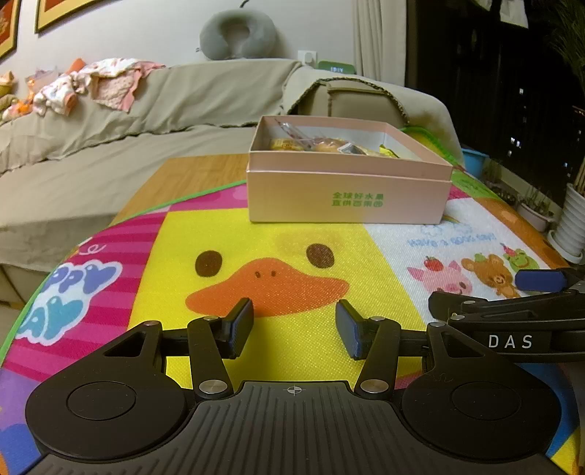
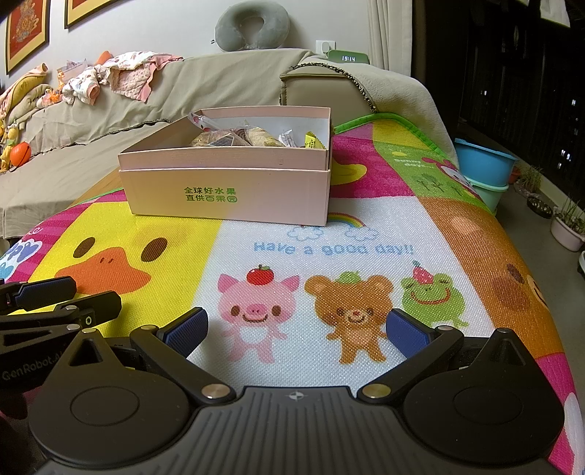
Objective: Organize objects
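A pink cardboard box [image 1: 347, 197] with green print stands on the cartoon play mat [image 1: 226, 248], ahead of both grippers. It holds several wrapped snacks [image 2: 252, 139]. The box also shows in the right wrist view [image 2: 226, 197]. My left gripper [image 1: 294, 327] is open and empty, low over the yellow duck picture. My right gripper [image 2: 296, 329] is open wide and empty, over the pig and bear pictures. Each gripper's side shows in the other's view: the right one [image 1: 512, 310] and the left one [image 2: 47, 303].
A beige covered sofa [image 1: 128, 120] with loose baby clothes [image 1: 91, 84] stands behind the table. A grey neck pillow [image 2: 252, 25] sits on its back. Blue and green tubs [image 2: 482, 171] and plant pots [image 2: 566, 226] stand on the right. The mat [image 2: 457, 234] drops off at its edges.
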A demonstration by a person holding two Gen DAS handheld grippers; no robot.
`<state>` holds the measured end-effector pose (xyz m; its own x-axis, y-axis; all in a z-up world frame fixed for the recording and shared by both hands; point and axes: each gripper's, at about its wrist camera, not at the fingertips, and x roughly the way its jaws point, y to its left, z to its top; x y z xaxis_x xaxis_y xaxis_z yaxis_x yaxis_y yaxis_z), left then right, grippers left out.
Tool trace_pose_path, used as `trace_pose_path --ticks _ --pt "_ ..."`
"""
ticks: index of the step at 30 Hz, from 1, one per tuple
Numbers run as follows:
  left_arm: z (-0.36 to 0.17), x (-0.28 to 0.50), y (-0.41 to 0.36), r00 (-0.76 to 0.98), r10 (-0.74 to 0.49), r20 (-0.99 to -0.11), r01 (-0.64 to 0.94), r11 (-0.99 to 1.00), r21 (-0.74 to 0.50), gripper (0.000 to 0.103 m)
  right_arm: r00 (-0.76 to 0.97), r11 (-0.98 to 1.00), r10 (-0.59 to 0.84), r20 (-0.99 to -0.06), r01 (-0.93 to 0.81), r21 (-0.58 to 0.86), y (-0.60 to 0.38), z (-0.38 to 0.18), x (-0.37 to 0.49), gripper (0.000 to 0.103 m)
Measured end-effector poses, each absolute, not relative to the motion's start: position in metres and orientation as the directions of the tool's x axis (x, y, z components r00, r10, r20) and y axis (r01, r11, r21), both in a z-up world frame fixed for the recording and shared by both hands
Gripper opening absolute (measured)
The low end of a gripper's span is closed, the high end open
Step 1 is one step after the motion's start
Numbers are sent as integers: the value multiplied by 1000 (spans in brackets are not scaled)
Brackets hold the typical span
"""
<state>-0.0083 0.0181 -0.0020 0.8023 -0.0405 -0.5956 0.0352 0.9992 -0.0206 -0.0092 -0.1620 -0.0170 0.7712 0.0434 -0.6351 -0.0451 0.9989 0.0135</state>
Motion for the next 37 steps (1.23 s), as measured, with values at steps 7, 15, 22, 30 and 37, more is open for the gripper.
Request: trace_pose_path --ticks 7,15,22,30,37 --pt "-3 -10 17 802 -33 -596 35 999 -9 55 771 999 43 -635 -45 14 -162 -17 -10 103" --pt "-2 -10 16 802 -39 -595 36 999 -16 55 771 999 44 -635 -45 14 -162 -17 -10 103" --pt "-2 -10 16 802 -41 -595 36 999 -20 54 772 999 44 -635 -45 15 -162 -17 -10 103" --pt "-2 -10 16 802 -39 -596 37 999 -16 54 771 999 44 -635 -45 15 -162 -17 -9 103" --pt "-2 -9 16 802 -43 -596 38 999 -20 55 771 999 44 -635 -45 15 -162 -17 -10 103"
